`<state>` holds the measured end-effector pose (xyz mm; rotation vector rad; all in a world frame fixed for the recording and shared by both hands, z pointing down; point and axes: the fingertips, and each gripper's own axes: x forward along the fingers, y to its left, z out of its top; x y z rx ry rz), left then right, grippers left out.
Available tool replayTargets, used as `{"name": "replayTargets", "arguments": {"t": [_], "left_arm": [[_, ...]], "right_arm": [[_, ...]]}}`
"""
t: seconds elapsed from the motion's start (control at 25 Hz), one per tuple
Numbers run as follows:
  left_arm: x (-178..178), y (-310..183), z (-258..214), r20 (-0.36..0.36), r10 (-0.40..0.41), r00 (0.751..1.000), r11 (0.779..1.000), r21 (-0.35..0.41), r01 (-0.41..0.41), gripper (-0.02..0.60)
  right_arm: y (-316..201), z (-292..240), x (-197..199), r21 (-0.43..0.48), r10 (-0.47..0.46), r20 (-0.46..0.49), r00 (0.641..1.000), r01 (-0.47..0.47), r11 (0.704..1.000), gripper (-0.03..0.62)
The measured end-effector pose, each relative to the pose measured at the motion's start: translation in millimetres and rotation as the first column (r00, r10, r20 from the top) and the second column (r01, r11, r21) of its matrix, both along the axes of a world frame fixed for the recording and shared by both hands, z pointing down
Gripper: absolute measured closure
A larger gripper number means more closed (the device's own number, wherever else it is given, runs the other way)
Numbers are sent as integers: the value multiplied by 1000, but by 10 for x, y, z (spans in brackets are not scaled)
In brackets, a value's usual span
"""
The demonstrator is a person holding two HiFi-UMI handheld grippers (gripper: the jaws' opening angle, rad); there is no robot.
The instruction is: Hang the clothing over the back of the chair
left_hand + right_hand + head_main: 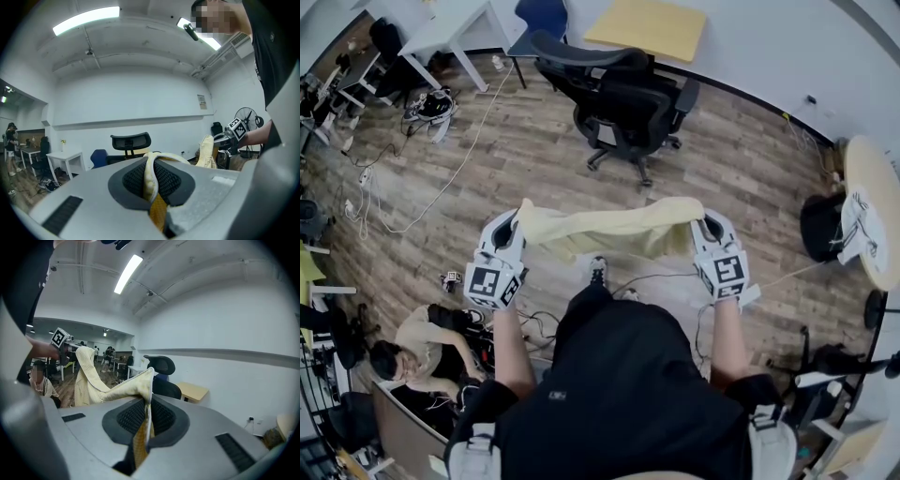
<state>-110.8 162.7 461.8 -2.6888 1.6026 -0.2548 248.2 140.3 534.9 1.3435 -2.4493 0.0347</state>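
Closest to lens: black shirt and two forearms reaching forward. At the end of one, left hand-held gripper pinched shut on one end of yellow clothing; fold of fabric squeezed between its dark pads, plain in left gripper view. At the end of the other, right hand-held gripper likewise clamped tight on the other end, thin edge of fabric sticking up from between its pads. Both side by side, marker cubes facing up. Stretched between the two hand-held grippers, yellow clothing sagging a little in the middle, up off wood floor. Between the two hand-held grippers and lower down, one shoe. Out ahead of both hand-held grippers, well apart from them, black office chair; yellow clothing clear of it, not yet over its back. Beyond the chair, against the wall, yellow-topped table. Far ahead and left of left hand-held gripper, white table. Left of left hand-held gripper, cables trailing over the floor. Behind and left of left hand-held gripper, seated person. Off to the right of right hand-held gripper, round table.
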Motion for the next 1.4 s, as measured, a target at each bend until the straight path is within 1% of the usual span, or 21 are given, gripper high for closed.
{"name": "replayTargets", "arguments": {"t": [1.08, 1.4], "left_arm": [[-859, -932, 125, -39, 14, 999, 1000, -16, -15, 577], [-1007, -1293, 148, -50, 39, 998, 999, -6, -39, 578]], "right_arm": [[-821, 36, -763, -11, 45, -46, 998, -46, 999, 591], [-1081, -8, -873, -1, 86, -53, 995, -86, 996, 591]]}}
